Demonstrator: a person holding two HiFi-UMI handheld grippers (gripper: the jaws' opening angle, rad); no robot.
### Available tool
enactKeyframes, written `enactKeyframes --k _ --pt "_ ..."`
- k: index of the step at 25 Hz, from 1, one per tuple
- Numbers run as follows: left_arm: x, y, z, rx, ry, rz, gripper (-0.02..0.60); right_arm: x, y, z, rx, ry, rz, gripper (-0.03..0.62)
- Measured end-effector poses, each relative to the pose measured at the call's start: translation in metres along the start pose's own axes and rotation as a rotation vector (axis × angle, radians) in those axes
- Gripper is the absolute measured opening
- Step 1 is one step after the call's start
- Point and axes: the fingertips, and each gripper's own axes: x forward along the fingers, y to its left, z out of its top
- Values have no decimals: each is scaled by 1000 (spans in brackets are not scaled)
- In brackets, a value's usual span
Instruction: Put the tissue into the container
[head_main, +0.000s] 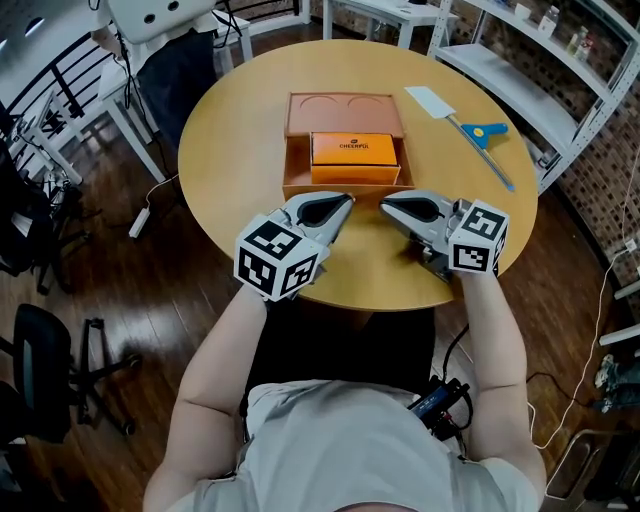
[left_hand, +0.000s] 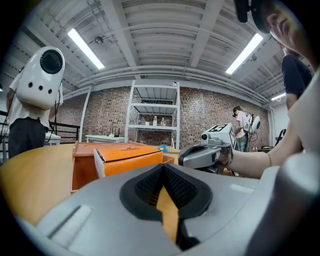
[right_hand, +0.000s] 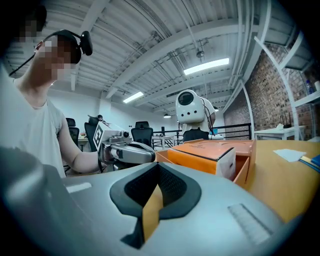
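An open orange container (head_main: 296, 158) sits on the round wooden table (head_main: 240, 120), its lid lying flat behind it. An orange tissue box (head_main: 353, 150) lies inside the container. In the head view my left gripper (head_main: 349, 198) and right gripper (head_main: 384, 204) rest just in front of the container's near wall, tips pointing at each other a short way apart. Both are shut and hold nothing. The left gripper view shows its own jaws (left_hand: 162, 168) closed, with the tissue box (left_hand: 127, 156) and the right gripper (left_hand: 202, 154) beyond. The right gripper view shows its jaws (right_hand: 157, 167) closed, facing the tissue box (right_hand: 200, 154).
A white scraper with a blue handle (head_main: 468, 124) lies at the table's back right. Metal shelves (head_main: 560, 70) stand to the right, a white robot (right_hand: 192, 112) behind the table, and office chairs (head_main: 40, 360) to the left. Cables run over the wooden floor.
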Motion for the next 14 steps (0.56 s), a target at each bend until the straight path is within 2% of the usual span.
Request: enactKeyframes --k 14 --pt "-1 0 1 1 -1 1 0 0 1 1 -2 2 1 0"
